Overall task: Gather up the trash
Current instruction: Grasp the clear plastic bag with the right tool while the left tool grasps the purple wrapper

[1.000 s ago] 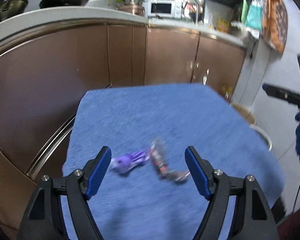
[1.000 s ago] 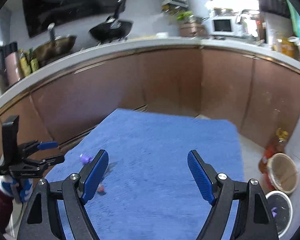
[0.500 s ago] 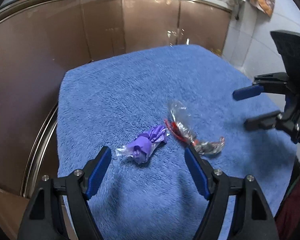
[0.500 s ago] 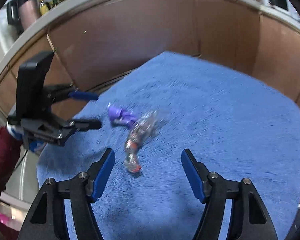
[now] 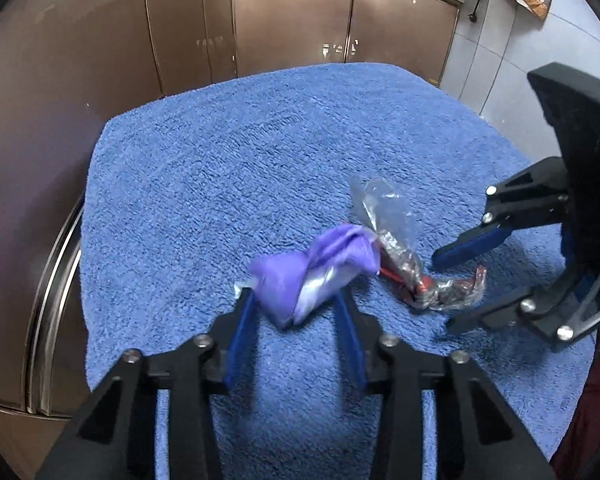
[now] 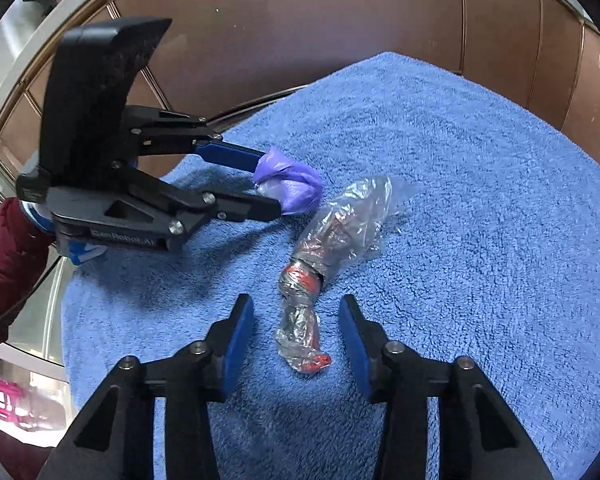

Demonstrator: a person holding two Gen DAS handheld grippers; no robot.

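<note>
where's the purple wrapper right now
The purple wrapper lies on the blue towel, between the closing jaws of the left gripper, with the clear wrapper right beside it.

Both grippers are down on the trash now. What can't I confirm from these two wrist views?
- Where the trash goes: no bin in either view.
- purple wrapper: its underside, hidden by its bulk between the closing left gripper fingers.
- clear wrapper: print unreadable, crumpled; lies between the closing right gripper fingers, untouched.
- blue towel: hides the surface beneath.
</note>
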